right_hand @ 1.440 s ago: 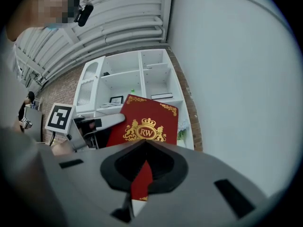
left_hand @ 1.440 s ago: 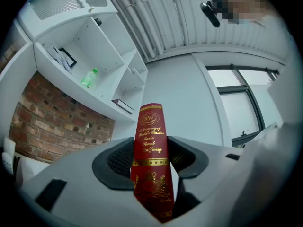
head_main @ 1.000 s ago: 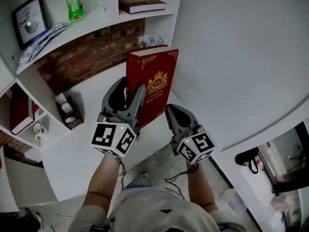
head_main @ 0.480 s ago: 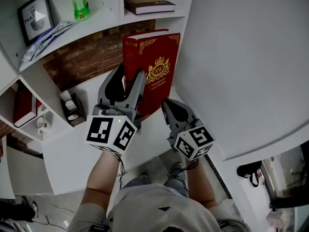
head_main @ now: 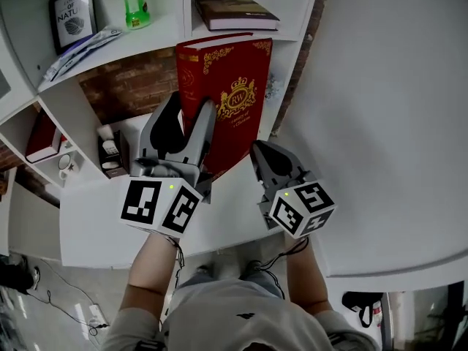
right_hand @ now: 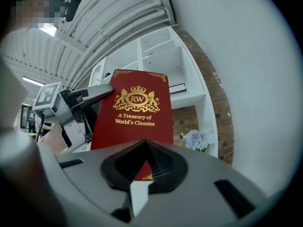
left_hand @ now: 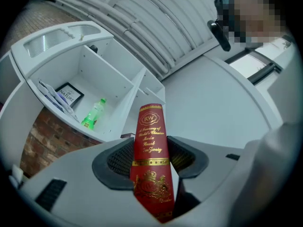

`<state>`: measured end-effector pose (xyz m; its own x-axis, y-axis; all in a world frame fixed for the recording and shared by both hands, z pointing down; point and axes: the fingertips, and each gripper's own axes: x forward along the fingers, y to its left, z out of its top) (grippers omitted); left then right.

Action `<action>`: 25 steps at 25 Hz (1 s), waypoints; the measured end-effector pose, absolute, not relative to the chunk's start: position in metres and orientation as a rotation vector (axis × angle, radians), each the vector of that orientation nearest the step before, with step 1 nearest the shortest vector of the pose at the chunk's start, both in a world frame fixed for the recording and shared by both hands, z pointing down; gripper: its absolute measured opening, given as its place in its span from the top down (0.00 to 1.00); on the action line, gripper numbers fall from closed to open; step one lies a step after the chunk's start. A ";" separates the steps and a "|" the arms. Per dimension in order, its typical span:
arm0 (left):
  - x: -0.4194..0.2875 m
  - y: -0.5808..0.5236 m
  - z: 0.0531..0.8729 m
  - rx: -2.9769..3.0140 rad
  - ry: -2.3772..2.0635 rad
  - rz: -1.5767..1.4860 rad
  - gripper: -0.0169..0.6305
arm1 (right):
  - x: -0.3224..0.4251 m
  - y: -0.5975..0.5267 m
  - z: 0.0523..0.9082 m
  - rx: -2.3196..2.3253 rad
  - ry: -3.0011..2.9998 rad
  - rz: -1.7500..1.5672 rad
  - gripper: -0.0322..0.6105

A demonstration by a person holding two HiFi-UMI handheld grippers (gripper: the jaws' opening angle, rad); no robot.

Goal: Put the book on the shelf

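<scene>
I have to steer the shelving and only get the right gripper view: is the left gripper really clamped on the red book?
Observer: Yes. The left gripper view shows the red book with its spine pinched between the fingers of the left gripper.
Operator: What's left of the flat brown book?
Observer: In the head view, a compartment with a green bottle and a framed picture.
Operator: Anything lower down?
Observer: A second red book sits in a lower left compartment.

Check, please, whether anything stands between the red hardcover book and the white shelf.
Nothing visible does. The red hardcover book, in the left gripper, faces the white shelf's open compartments; a brown book lies flat in one.
</scene>
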<state>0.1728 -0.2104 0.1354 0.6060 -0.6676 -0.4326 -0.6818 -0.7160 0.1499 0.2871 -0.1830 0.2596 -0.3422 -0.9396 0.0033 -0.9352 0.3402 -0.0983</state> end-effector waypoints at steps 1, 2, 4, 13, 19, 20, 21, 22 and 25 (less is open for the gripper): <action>0.174 -0.210 0.132 -2.768 1.197 0.738 0.63 | 0.290 -0.187 0.258 -1.743 2.545 -0.125 0.93; 0.175 -0.209 0.129 -2.748 1.218 0.744 0.63 | 0.293 -0.190 0.257 -1.717 2.560 -0.123 0.93; 0.176 -0.204 0.124 -2.704 1.253 0.754 0.63 | 0.296 -0.192 0.259 -1.672 2.585 -0.113 0.93; 0.176 -0.199 0.064 -2.485 1.460 0.771 0.63 | 0.300 -0.214 0.235 -1.436 2.719 -0.091 0.93; 0.180 -0.181 0.053 -2.320 1.519 0.787 0.63 | 0.300 -0.210 0.259 -1.294 2.775 -0.040 0.93; 0.181 -0.180 0.048 -2.296 1.531 0.785 0.63 | 0.300 -0.210 0.259 -1.276 2.785 -0.038 0.93; 0.181 -0.182 0.040 -2.279 1.546 0.781 0.63 | 0.299 -0.210 0.255 -1.258 2.797 -0.042 0.93; 0.181 -0.184 0.030 -2.268 1.563 0.775 0.63 | 0.298 -0.211 0.249 -1.243 2.809 -0.052 0.93; 0.180 -0.192 0.005 -2.244 1.598 0.772 0.63 | 0.296 -0.213 0.233 -1.204 2.838 -0.077 0.93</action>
<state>0.1800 -0.1924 0.0050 0.2454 -0.7843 -0.5698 -0.9338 -0.3492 0.0785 0.2961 -0.2131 0.2327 -0.6937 -0.7195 -0.0337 -0.7166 0.6941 -0.0686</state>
